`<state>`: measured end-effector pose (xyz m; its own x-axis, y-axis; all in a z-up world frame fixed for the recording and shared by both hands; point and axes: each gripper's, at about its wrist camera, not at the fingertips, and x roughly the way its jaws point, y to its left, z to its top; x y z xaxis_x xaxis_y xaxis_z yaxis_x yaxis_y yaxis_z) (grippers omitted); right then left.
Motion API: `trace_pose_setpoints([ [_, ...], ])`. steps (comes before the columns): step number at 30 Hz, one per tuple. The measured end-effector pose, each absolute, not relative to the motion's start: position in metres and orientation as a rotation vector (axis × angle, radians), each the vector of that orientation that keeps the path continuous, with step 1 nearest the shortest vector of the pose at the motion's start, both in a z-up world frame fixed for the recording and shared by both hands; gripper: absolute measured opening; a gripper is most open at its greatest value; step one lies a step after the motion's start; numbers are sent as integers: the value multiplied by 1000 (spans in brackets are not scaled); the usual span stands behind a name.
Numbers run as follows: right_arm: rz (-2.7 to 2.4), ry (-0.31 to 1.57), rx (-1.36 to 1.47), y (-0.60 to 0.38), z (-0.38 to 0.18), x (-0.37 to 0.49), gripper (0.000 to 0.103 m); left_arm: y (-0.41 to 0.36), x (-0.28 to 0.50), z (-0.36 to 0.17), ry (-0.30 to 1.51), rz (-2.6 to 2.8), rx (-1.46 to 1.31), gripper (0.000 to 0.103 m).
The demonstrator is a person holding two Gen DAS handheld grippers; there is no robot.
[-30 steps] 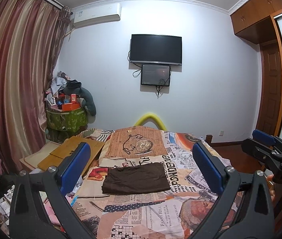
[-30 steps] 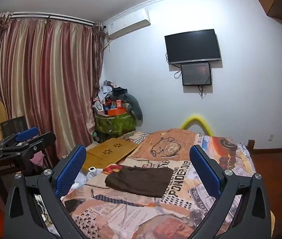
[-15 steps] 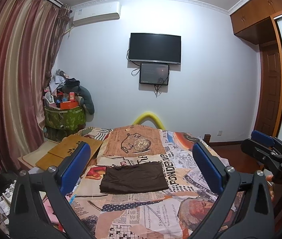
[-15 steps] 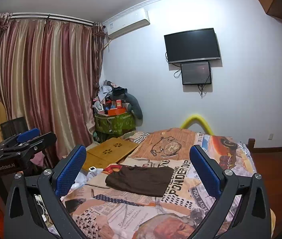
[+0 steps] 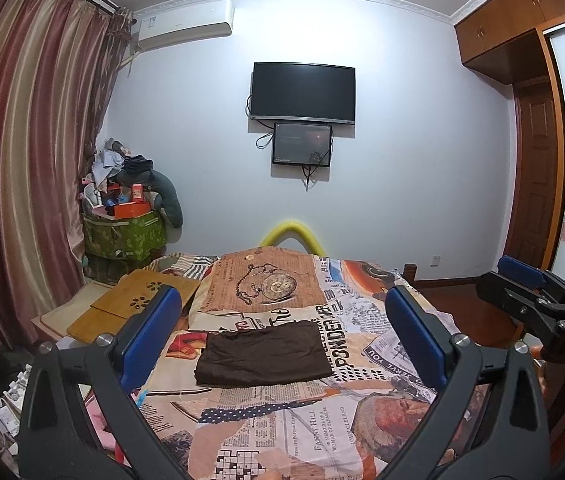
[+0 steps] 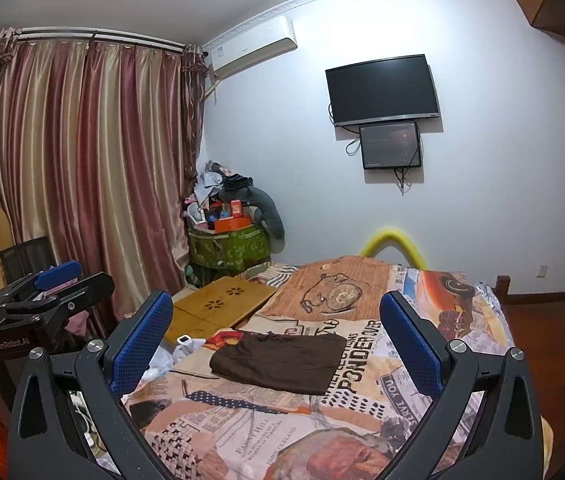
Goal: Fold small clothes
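Note:
A dark brown garment point(image 5: 263, 354) lies folded into a flat rectangle in the middle of the bed point(image 5: 282, 432), on a newspaper-print cover. In the right wrist view the same brown garment point(image 6: 280, 362) sits ahead and slightly left. My left gripper point(image 5: 280, 340) hovers above the near part of the bed, open, with nothing between its blue pads. My right gripper point(image 6: 276, 342) is also open and empty, held back from the cloth. Each gripper shows at the edge of the other's view: the right gripper point(image 5: 538, 304) and the left gripper point(image 6: 52, 292).
Bamboo lap desks point(image 5: 138, 300) lie off the bed's left side. A green bin point(image 5: 124, 236) piled with boxes and clothes stands in the far left corner by striped curtains point(image 5: 22, 168). A television point(image 5: 303, 93) hangs on the far wall. A wooden door point(image 5: 536, 176) is at right.
Both grippers have drifted slightly, so the room sits a little lower in the left view. The brown garment lies unmoved and both grippers stay open.

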<state>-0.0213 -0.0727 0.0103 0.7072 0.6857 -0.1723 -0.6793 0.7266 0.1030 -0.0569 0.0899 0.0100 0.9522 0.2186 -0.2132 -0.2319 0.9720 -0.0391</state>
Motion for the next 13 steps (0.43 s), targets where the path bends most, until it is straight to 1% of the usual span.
trace_pose_setpoints([
  [13,762,218,29,-70,9,-22,103,86,-55,11,213,224,-69,103],
])
